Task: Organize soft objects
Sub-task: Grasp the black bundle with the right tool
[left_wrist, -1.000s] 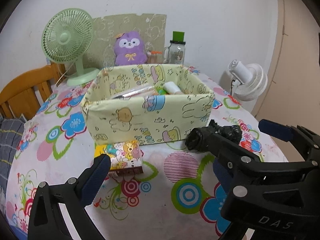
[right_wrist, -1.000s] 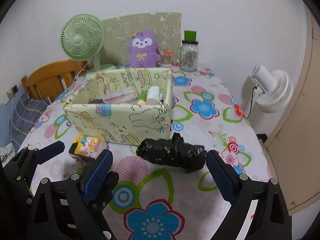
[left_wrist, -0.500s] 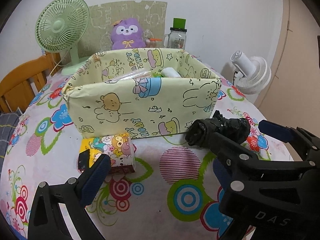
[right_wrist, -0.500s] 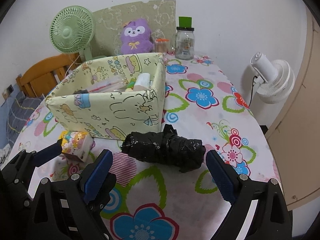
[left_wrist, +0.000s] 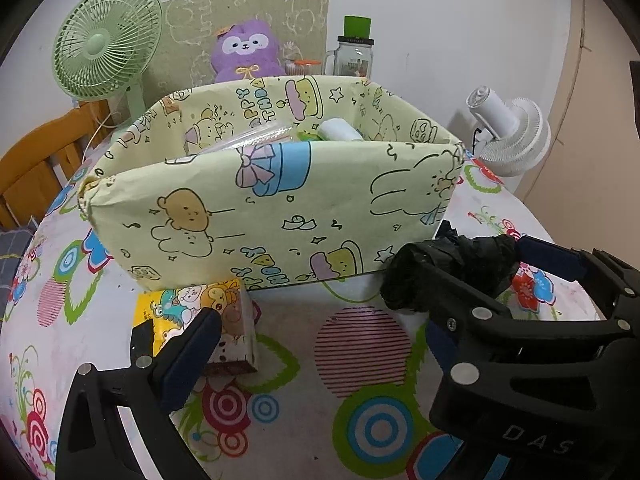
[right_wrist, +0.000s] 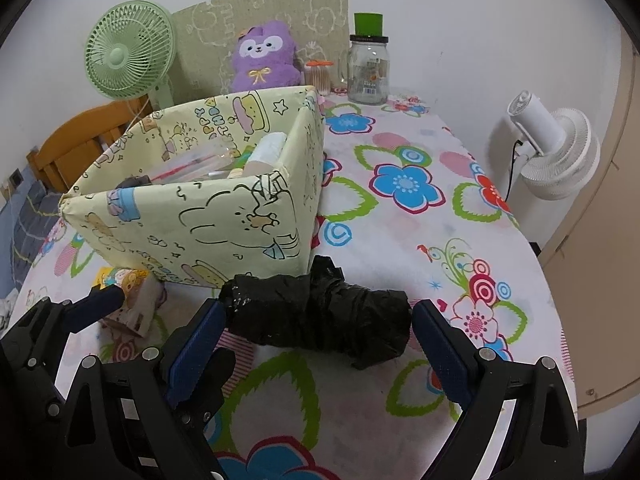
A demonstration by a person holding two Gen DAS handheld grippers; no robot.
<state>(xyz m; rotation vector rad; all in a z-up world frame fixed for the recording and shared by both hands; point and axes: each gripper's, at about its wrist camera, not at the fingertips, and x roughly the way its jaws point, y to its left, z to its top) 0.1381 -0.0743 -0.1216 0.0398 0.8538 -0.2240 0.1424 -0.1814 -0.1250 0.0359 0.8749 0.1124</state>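
Observation:
A black plastic roll [right_wrist: 320,320] lies on the flowered tablecloth in front of a pale yellow cartoon-print box [right_wrist: 200,216]. My right gripper [right_wrist: 316,354] is open, its blue pads on either side of the roll, close to its ends. A small colourful tissue pack [left_wrist: 208,320] lies at the box's front left corner. My left gripper [left_wrist: 316,348] is open, its left pad against the pack; its right finger is hidden behind the right gripper. The roll [left_wrist: 452,268] and the box [left_wrist: 272,208] also show in the left wrist view. The box holds several items.
A green desk fan [right_wrist: 128,56], a purple plush toy [right_wrist: 266,58] and a glass jar with green lid [right_wrist: 368,68] stand at the back of the table. A white fan [right_wrist: 556,148] stands off the right edge. A wooden chair [left_wrist: 36,164] is at the left.
Both grippers have moved forward and down toward the table. The right pads now flank the black roll, and the left pad has reached the tissue pack.

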